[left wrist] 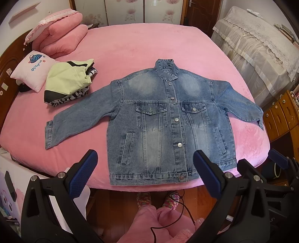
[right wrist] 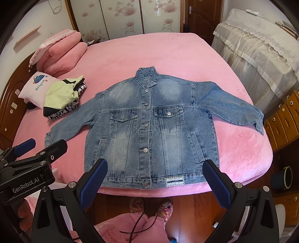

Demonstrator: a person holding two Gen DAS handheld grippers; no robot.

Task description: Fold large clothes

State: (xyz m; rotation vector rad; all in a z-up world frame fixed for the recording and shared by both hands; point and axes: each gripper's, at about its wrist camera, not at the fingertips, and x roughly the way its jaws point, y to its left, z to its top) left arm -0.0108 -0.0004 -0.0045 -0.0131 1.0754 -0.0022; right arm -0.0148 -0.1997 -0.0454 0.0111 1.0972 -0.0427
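This is a bedroom in a home. A large bed (left wrist: 130, 46) under a pink plush cover fills the middle, with a dark wooden headboard (left wrist: 7, 61) at its left and pink pillows (left wrist: 59, 31) piled at the far left corner. Far behind stand wardrobe doors (right wrist: 127, 16) printed with flowers and a brown wooden door (right wrist: 201, 16). At the right are lace-draped furniture (right wrist: 261, 43) and wooden drawers (right wrist: 284, 119).
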